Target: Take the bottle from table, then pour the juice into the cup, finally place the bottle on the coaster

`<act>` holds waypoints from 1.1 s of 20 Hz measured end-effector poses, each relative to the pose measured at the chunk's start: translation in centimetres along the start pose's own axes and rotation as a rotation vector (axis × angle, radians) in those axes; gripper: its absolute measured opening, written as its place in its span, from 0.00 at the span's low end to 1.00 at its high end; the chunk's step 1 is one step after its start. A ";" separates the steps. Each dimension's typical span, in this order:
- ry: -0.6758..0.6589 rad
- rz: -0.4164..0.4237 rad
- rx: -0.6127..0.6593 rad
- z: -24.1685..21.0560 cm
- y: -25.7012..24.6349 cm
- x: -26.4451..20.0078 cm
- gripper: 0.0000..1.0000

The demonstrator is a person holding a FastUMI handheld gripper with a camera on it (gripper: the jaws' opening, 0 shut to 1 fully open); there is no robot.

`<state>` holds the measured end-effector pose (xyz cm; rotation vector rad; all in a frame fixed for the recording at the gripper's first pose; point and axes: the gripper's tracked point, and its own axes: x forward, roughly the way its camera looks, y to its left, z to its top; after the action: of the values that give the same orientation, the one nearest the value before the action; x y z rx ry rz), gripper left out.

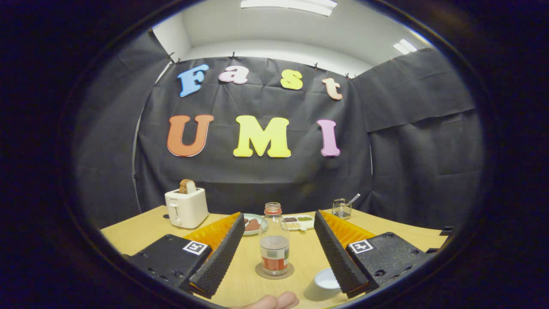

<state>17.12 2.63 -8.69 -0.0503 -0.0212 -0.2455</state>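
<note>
— Claw (274,253) was spread wide, nothing pinched; a fingertip (279,300) showed beneath it.

— And the bottle (274,240)?

— Dead centre between the fingers, upright on the coaster (274,272), long axis vertical, some juice inside. The cup (326,280) sat just beside the right finger.

— Beyond?

— A plate (254,225), a divided dish (299,221), a toaster (186,207), a glass holder (342,208) on the table (141,231). Fits a finished placement or a grasp to come.

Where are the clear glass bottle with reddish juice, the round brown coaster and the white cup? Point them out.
Glass bottle (274,244): gripper view, clear mid-body.
Brown coaster (262,273): gripper view, bare rim beside the bottle's base.
White cup (326,281): gripper view, inside.
</note>
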 end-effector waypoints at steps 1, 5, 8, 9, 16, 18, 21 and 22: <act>0.016 0.012 0.026 0.3 -0.1 -1.0 1.00; 0.037 0.079 0.093 2.4 -0.7 -4.8 1.00; 0.052 0.065 0.051 2.6 -1.9 -6.9 1.00; 0.062 0.066 0.032 2.5 -2.0 -7.5 1.00; 0.043 0.112 0.000 5.2 -2.0 -12.8 1.00; 0.043 0.114 0.007 6.6 -2.6 -14.2 1.00; 0.043 0.119 0.019 8.8 -2.9 -16.1 1.00; 0.047 0.124 0.021 9.3 -2.9 -16.6 1.00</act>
<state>0.19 4.31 0.27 -0.0252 0.0262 -0.1219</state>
